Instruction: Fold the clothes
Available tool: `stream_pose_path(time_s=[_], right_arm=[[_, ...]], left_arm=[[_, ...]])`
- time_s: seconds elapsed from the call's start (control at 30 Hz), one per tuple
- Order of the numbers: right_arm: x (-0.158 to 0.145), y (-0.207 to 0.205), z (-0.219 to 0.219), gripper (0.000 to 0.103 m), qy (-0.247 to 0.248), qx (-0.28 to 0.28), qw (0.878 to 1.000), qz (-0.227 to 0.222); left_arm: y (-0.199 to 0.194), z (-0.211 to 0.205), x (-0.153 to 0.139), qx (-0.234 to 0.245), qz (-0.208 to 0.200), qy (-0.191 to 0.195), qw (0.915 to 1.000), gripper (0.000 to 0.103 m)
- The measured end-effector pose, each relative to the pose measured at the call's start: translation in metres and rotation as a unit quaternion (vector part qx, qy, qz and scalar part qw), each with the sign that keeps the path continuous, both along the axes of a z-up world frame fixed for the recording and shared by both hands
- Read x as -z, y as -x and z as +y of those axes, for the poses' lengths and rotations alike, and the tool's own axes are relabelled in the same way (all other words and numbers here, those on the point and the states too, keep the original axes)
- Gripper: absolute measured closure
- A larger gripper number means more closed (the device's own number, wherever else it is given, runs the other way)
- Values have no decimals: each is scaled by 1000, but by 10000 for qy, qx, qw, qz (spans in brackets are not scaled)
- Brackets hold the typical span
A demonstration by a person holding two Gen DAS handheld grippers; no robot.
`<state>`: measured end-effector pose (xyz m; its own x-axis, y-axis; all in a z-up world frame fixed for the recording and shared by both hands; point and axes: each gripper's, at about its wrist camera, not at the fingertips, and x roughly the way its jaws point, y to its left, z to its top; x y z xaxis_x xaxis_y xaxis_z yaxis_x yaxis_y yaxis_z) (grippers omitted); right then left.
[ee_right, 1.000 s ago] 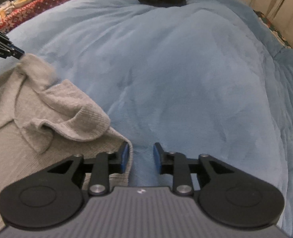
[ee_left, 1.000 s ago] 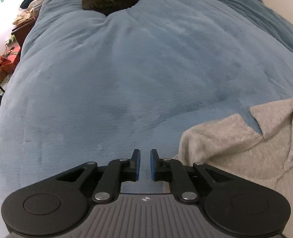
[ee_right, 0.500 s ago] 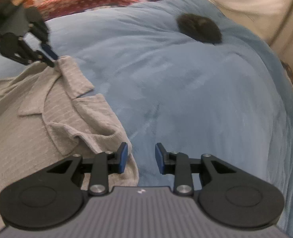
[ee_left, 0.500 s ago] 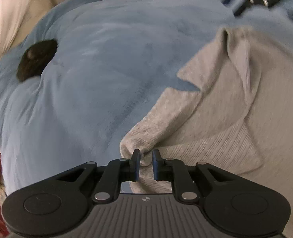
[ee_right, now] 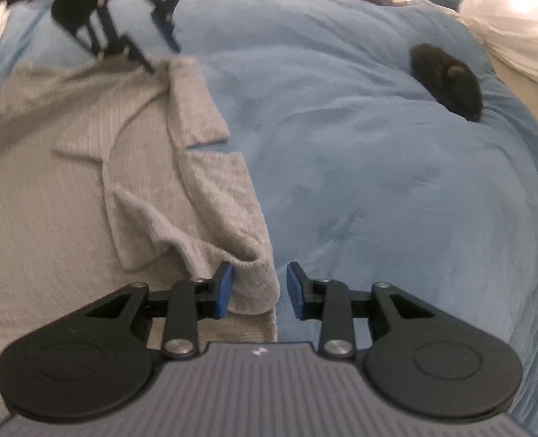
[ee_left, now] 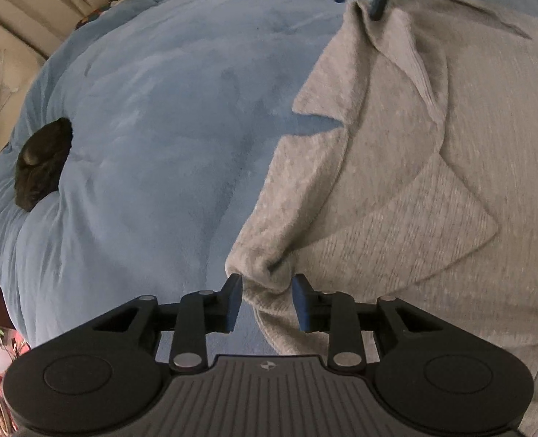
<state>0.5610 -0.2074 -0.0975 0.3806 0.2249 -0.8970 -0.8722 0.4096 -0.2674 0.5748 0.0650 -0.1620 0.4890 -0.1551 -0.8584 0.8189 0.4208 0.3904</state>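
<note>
1. Far left, a dark furry heap (ee_left: 41, 164) sits on the blue blanket (ee_left: 159, 127), well apart from the work. It looks like a curled-up animal, though I can't be sure.
2. Here's the left gripper (ee_left: 267, 300), low over the bed with its jaws parted wide. A bunched corner of the grey knit top (ee_left: 432, 200) pokes up into the gap, but the blue pads aren't pressing it, so nothing is gripped.
3. The top lies spread on the blanket, collar edge running from one claw straight across to the other. That's the line that matters: its long edge stretches between the two grippers, one corner at each.
4. Over to the right gripper (ee_right: 258, 289), also spread wide. The rolled edge of the top fills the left half of its gap and rests against the left pad; the right pad stands clear over bare blanket.
5. Each claw is nearest its own corner, so neither needs to cross. My guess is that any pinch depends on cloth sitting squarely between both pads, and the right one looks off-centre for that.
6. Writing? None readable. Only a small pale emblem on each gripper body; no label shows on the top.
</note>
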Motion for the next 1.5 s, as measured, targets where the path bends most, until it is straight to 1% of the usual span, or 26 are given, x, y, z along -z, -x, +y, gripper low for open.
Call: stream_pose_path(time_s=[0.07, 0.1, 0.17, 0.2, 0.23, 0.3, 0.37, 0.47, 0.5, 0.53, 0.57, 0.63, 0.7, 0.8, 0.83, 0.9, 0.93, 0.97, 1.0, 1.03, 1.17, 1.23, 1.3, 1.4, 1.5], right_arm=[[6, -5, 0, 67, 88, -98, 9999, 10], [8, -7, 0, 70, 129, -142, 9998, 17], [11, -11, 2, 72, 171, -179, 9997, 54], [11, -12, 2, 76, 172, -207, 9996, 74], [11, -12, 3, 78, 174, -232, 9995, 92], [12, -12, 2, 84, 209, -263, 9994, 102], [15, -12, 3, 84, 261, -292, 9992, 82], [18, -12, 5, 84, 298, -312, 9991, 41], [18, -13, 5, 84, 287, -293, 9991, 56], [18, -14, 4, 84, 276, -272, 9992, 71], [18, -15, 3, 86, 268, -242, 9993, 87], [16, -15, 1, 88, 251, -206, 9994, 83], [12, -16, -5, 89, 186, -119, 9997, 106], [9, -19, -17, 89, 43, 88, 9998, 151], [8, -20, -20, 89, -4, 157, 9997, 168], [6, -22, -25, 89, -63, 243, 9995, 197], [6, -21, -25, 89, -50, 227, 9996, 173], [5, -21, -25, 89, -27, 207, 9997, 159], [5, -20, -25, 89, -4, 187, 9997, 145], [5, -20, -25, 89, 18, 169, 9998, 132], [6, -20, -25, 87, -12, 164, 9998, 103], [7, -21, -24, 86, -34, 162, 9998, 92], [17, -18, -15, 85, -20, 141, 9998, 100], [18, -17, -15, 84, -16, 124, 9998, 137], [18, -18, -17, 81, -84, 139, 9997, 197]], left_arm=[[1, -2, 4, 106, -32, -88, 9999, 73], [2, -3, 6, 156, -71, -133, 9998, 73], [3, -5, 10, 252, -165, -228, 9993, 73], [4, -7, 12, 327, -215, -280, 9988, 73], [4, -9, 14, 452, -258, -369, 9980, 73], [7, -14, 20, 750, -361, -571, 9949, 73], [10, -18, 26, 1080, -470, -784, 9899, 73], [10, -21, 31, 1374, -466, -957, 9848, 73], [10, -22, 32, 1461, -454, -1005, 9831, 83], [6, -23, 32, 1438, -346, -967, 9843, 94], [2, -22, 29, 1317, -231, -860, 9873, 94], [-9, -16, 13, 816, -58, -348, 9960, 95], [-20, -11, -2, 295, 99, 158, 9994, 95], [-23, -5, -4, 36, 216, 264, 9994, 95], [-24, -3, -4, -51, 255, 300, 9992, 93], [-25, 0, -6, -224, 333, 370, 9985, 85], [-26, 2, -6, -301, 363, 397, 9981, 83], [-22, 0, -4, -292, 318, 344, 9985, 80], [-18, -1, -2, -284, 277, 297, 9988, 72], [-13, -3, 1, -273, 281, 300, 9988, 68], [-14, -7, 5, -202, 266, 258, 9991, 68], [-22, -7, 9, -173, 257, 268, 9992, 67], [-28, -10, 13, -154, 286, 286, 9991, 66], [-40, -14, 24, -203, 449, 223, 9985, 67], [-47, -16, 26, -420, 668, 357, 9962, 69]])
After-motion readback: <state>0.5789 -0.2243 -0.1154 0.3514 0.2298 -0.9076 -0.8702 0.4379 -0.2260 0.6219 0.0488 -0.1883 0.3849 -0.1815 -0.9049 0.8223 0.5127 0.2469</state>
